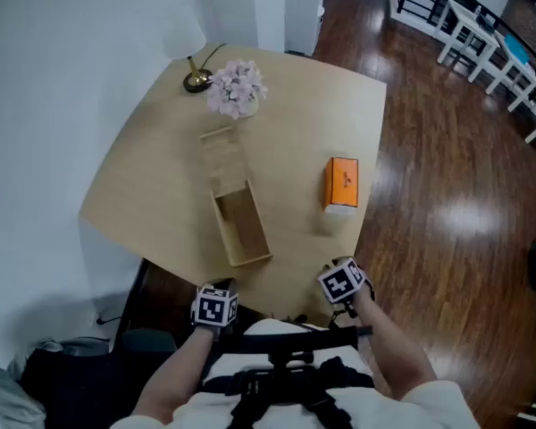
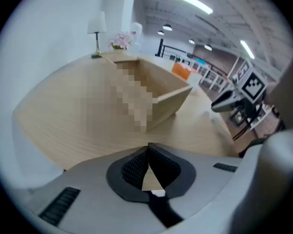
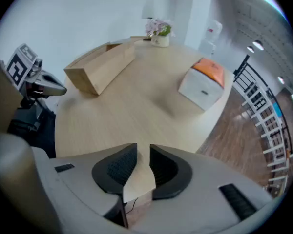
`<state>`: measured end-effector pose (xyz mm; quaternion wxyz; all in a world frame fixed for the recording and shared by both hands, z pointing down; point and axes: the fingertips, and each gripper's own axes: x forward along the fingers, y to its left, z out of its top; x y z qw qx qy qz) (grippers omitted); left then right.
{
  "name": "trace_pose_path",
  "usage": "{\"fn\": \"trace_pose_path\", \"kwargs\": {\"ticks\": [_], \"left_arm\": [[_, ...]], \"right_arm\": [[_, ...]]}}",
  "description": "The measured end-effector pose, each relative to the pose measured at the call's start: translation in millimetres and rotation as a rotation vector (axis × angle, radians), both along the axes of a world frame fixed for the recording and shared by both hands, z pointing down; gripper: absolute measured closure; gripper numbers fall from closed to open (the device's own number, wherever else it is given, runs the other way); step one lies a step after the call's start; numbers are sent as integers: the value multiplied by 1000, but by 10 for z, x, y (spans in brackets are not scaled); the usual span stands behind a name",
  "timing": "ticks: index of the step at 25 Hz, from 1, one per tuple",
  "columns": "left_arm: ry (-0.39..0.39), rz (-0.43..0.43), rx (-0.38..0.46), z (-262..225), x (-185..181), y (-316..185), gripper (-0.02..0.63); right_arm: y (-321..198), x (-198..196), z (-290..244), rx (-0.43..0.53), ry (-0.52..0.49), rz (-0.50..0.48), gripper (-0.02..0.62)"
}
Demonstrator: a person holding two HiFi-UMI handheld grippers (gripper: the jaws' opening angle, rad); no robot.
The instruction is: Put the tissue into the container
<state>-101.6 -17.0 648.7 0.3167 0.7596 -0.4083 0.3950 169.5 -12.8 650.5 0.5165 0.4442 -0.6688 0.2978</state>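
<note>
Tissue box (image 1: 341,184), orange on top, stands on the bench (image 1: 152,177) to the right of the open wooden container (image 1: 241,227), well apart from it. I hold nothing yet. My left tongs (image 2: 147,150) are pressed tip to tip on nothing, and my right tongs (image 3: 143,152) stand a narrow slit apart, empty, both at the near bench edge. For the pickup, I'd widen the right tongs before reaching, straddle the box across its narrow sides, and grip squarely so it doesn't tip.
</note>
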Motion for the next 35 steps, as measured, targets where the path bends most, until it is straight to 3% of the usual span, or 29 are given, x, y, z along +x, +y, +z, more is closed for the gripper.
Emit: {"fn": "trace_pose_path", "kwargs": {"ticks": [3,7,9,13,25,28,35], "left_arm": [[152,-87,30,-273,-3,8,603],[243,-148,43,-488,-65,67,603],[270,-156,55,-566,-72,75,603],[342,-143,113,-826,7,-7,603],[448,-197,147,-1060,-2,-24,594],[451,-221,138,-1117,-21,-6,594],[444,-228,153,-1083,-21,-61,594]], "right_arm": [[-363,283,-319,168,-44,148,495],[-903,604,-669,317,-163,331,337],[-1161,733,-796,355,-212,406,254],[-1581,938,-908,378,-266,505,221],[-2045,1083,-516,313,-375,625,223],[-2043,1035,-554,332,-384,604,325],[-2012,954,-626,368,-372,556,379]]}}
